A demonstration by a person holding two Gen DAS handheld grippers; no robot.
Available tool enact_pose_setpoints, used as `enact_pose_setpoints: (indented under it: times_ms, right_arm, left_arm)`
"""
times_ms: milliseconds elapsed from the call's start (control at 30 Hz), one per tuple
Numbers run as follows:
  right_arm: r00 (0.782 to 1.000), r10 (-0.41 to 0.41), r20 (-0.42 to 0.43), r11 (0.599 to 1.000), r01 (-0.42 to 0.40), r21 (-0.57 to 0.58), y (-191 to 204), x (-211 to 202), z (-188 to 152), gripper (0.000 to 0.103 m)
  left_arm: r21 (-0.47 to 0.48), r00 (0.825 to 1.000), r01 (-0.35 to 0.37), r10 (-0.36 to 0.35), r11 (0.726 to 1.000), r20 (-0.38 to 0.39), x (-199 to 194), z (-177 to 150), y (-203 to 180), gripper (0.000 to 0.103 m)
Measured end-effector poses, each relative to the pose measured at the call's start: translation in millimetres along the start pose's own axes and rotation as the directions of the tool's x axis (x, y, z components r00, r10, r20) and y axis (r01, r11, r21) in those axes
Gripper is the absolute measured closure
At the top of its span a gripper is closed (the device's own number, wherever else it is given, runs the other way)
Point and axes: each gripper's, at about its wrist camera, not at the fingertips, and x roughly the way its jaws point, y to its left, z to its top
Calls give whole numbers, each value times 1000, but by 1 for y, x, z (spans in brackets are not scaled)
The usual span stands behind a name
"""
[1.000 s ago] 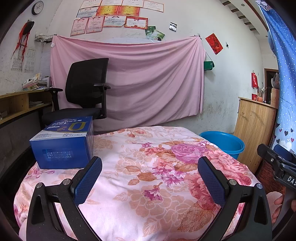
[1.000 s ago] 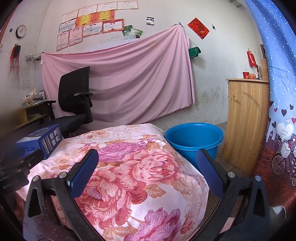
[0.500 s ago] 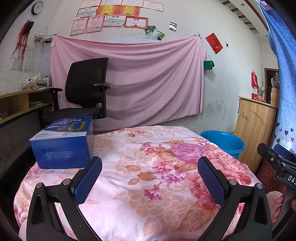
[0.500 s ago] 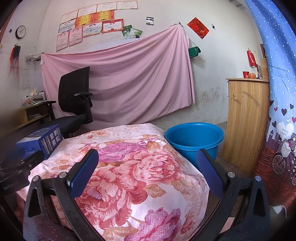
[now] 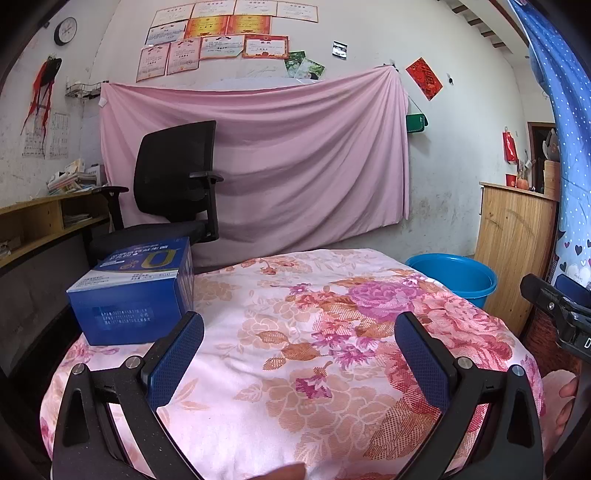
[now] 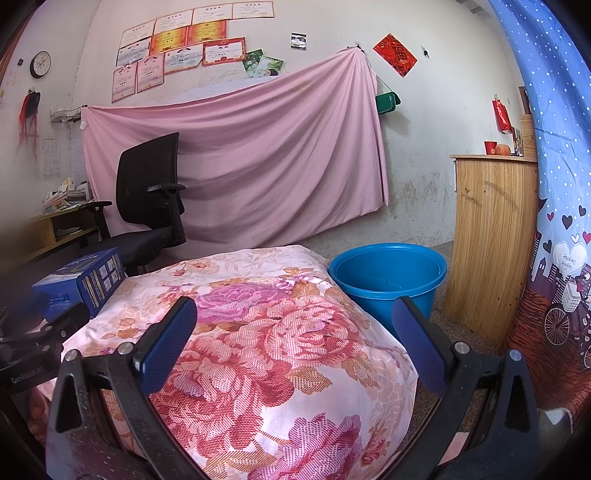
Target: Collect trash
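A lived-in room of a modest home.
A pink sheet (image 5: 255, 155) hangs on the scuffed white wall under rows of certificates (image 5: 221, 33) and a clock (image 5: 65, 31); an office chair (image 5: 173, 192), wooden cabinet (image 6: 491, 243) and blue basin (image 6: 388, 277) surround a floral-quilted tabletop (image 5: 295, 350).

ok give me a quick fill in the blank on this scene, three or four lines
1. The blue box sits on the ____ cloth.
2. The tub on the floor is coloured ____.
3. Both the left tongs and the right tongs are ____, gripping nothing.
4. The black chair stands in front of a ____ sheet hung on the wall.

Missing words: floral; blue; open; pink
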Motion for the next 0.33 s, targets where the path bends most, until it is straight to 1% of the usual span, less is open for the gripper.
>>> enact_pose_setpoints:
  times_ms: [167,333]
  right_arm:
    - [1000,2,-5,1000,-2,-1,1,1,-1,0]
    - [1000,2,-7,1000,-2,0,2,1,-1,0]
  left_arm:
    - [19,1000,-12,12,1000,1,3,-2,0,2]
    - [18,1000,-16,16,1000,-7,6,-3,2,2]
